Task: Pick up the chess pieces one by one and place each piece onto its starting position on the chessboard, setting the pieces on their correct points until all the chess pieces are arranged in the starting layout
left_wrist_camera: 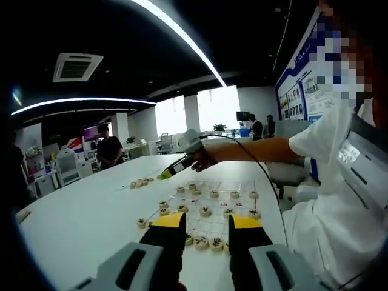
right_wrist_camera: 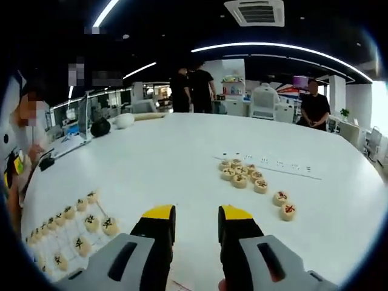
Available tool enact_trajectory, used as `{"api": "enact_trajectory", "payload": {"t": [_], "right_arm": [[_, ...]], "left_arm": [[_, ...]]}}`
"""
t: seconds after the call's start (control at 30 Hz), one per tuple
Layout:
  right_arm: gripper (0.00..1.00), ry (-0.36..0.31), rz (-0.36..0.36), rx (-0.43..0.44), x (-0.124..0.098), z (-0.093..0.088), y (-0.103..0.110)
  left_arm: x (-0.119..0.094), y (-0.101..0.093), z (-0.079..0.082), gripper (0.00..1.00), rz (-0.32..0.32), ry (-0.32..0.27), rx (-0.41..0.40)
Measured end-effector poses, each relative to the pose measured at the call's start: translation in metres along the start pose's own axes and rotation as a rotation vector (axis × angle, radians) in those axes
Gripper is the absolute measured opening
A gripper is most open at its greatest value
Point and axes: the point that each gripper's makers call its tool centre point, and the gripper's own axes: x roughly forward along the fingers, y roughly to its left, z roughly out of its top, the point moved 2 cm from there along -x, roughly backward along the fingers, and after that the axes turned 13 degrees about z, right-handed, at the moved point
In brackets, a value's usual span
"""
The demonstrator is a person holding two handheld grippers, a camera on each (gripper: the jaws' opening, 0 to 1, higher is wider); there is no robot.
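Round wooden chess pieces stand in rows on the pale chessboard on the white table. My left gripper hangs open above the board's near edge, nothing between its yellow-tipped fingers. The right gripper, held by an outstretched arm, reaches past the board's far side towards a loose cluster of pieces. In the right gripper view, my right gripper is open and empty over bare table. The loose cluster of pieces lies ahead to the right, with two more pieces nearer. The board's pieces sit at lower left.
The person in white sits at the table's right side. A long white strip lies beyond the loose pieces. Other people stand past the table's far edge, and one sits at the right. Dark objects and a laptop are at left.
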Motion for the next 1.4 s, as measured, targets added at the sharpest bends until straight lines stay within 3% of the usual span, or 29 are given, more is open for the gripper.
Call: {"api": "enact_trajectory", "payload": {"t": [0.13, 0.23, 0.3, 0.57, 0.7, 0.77, 0.9, 1.03, 1.4], "right_arm": [[0.29, 0.019, -0.025, -0.002, 0.018, 0.001, -0.010], [0.28, 0.037, -0.052, -0.004, 0.033, 0.007, -0.033], [0.28, 0.055, -0.087, -0.028, 0.035, 0.007, -0.037], [0.28, 0.090, -0.179, -0.062, 0.058, 0.033, -0.079], [0.28, 0.095, -0.201, -0.055, 0.074, 0.044, -0.095], [0.28, 0.132, -0.195, -0.060, 0.080, 0.042, -0.100], [0.27, 0.144, -0.211, -0.041, 0.089, 0.042, -0.116], [0.27, 0.228, -0.199, -0.098, 0.101, 0.032, -0.121], [0.26, 0.253, -0.176, -0.119, 0.129, 0.037, -0.122]], "left_arm": [[0.000, 0.000, 0.002, 0.30, -0.001, -0.006, -0.002], [0.001, 0.002, 0.000, 0.30, 0.000, -0.003, -0.007], [0.002, 0.002, -0.001, 0.30, 0.000, 0.000, -0.008], [0.002, 0.004, -0.002, 0.30, 0.001, -0.001, -0.013], [0.003, 0.006, -0.004, 0.30, 0.005, 0.007, -0.017], [0.004, 0.007, -0.006, 0.30, 0.006, 0.012, -0.017], [0.004, 0.009, -0.007, 0.30, 0.009, 0.014, -0.022], [0.006, 0.010, -0.008, 0.30, 0.011, 0.017, -0.021], [0.013, 0.008, -0.015, 0.30, -0.001, 0.038, -0.031]]}}
